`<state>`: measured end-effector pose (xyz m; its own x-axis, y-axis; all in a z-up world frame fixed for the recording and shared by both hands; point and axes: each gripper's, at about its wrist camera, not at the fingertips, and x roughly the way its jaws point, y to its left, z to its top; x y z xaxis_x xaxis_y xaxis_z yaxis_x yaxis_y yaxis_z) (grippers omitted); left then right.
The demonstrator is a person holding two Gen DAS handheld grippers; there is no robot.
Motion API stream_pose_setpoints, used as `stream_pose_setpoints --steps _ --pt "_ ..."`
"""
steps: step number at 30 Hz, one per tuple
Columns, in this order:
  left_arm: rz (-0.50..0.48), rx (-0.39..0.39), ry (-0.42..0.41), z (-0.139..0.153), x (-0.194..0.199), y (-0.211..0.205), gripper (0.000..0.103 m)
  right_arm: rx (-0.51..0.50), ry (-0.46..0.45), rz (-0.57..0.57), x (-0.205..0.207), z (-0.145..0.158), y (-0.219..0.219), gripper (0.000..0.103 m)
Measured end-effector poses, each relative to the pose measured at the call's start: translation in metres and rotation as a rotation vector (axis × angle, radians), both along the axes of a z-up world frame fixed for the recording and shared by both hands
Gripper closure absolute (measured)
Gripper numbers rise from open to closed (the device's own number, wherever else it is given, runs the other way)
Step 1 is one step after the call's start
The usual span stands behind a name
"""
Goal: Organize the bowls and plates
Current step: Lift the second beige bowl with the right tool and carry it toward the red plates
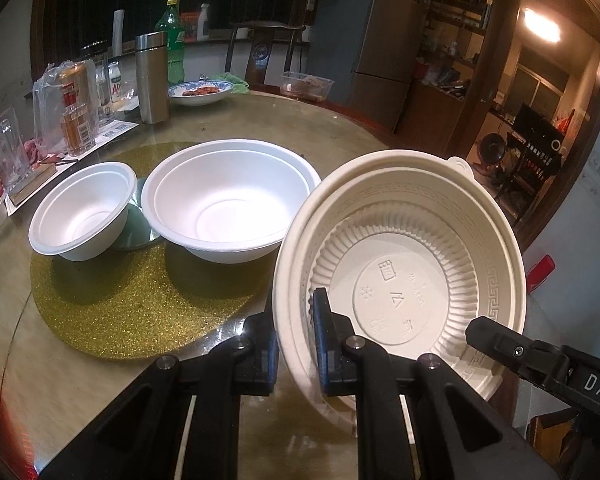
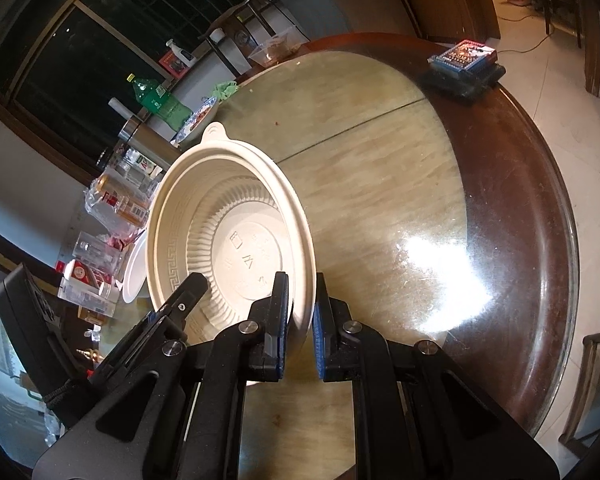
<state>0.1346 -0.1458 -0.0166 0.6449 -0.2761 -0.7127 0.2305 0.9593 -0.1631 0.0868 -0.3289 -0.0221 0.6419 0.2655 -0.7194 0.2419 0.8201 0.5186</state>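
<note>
A cream plastic bowl (image 1: pixel 400 248) with a ribbed wall and a key-pattern rim hangs tilted above the glass table, held from both sides. My left gripper (image 1: pixel 296 340) is shut on its near-left rim, one pad inside and one outside. My right gripper (image 2: pixel 302 320) is shut on the opposite rim of the same bowl (image 2: pixel 220 208); its finger (image 1: pixel 496 344) also shows at the bowl's right edge. To the left, on a gold glitter mat (image 1: pixel 120 304), stand a large white bowl (image 1: pixel 228 196) and a small white bowl (image 1: pixel 82 210).
A steel flask (image 1: pixel 152 76), green bottle (image 1: pixel 174 40), bagged can (image 1: pixel 74 96) and glass jars crowd the table's left side. A blue-rimmed plate of food (image 1: pixel 200 92) and a clear container (image 1: pixel 306 86) sit at the back. A stack of books (image 2: pixel 464 64) lies near the far edge.
</note>
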Motion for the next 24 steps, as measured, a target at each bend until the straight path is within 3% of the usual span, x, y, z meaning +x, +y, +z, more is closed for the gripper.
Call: stream_pose_setpoints --steps 24 --pt "0.058 -0.028 -0.145 0.026 -0.018 0.014 0.089 -0.104 -0.106 0.013 -0.016 0.038 0.025 0.092"
